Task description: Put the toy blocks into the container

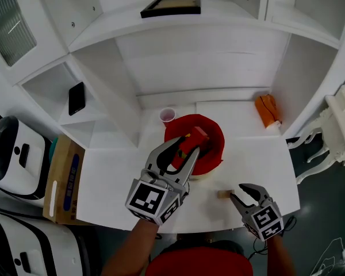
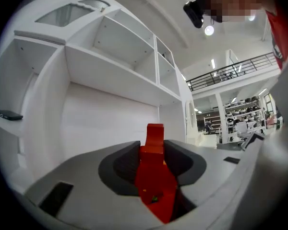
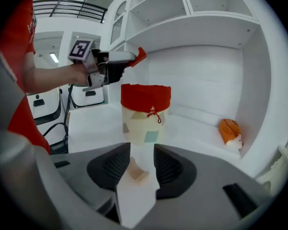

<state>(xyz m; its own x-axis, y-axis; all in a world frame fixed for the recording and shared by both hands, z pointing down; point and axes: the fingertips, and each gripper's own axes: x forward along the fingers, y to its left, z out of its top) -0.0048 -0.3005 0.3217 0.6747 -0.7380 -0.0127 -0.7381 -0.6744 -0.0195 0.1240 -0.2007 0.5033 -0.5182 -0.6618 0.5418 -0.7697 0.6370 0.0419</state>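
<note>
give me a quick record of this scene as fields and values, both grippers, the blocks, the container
left gripper: shut on the red block, held above the container
right gripper: open, low over the table
red block: clamped between the left jaws, not in the container yet
tan block: lying on the table between the right jaws, not clamped
container: red top, upright on the table
other: pink cup behind the container; orange toy at back right

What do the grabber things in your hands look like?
The left gripper and right gripper are grey, each with two curved jaws and dark ribbed pads. Each carries a cube of black-and-white square markers. The person wears a red shirt.
</note>
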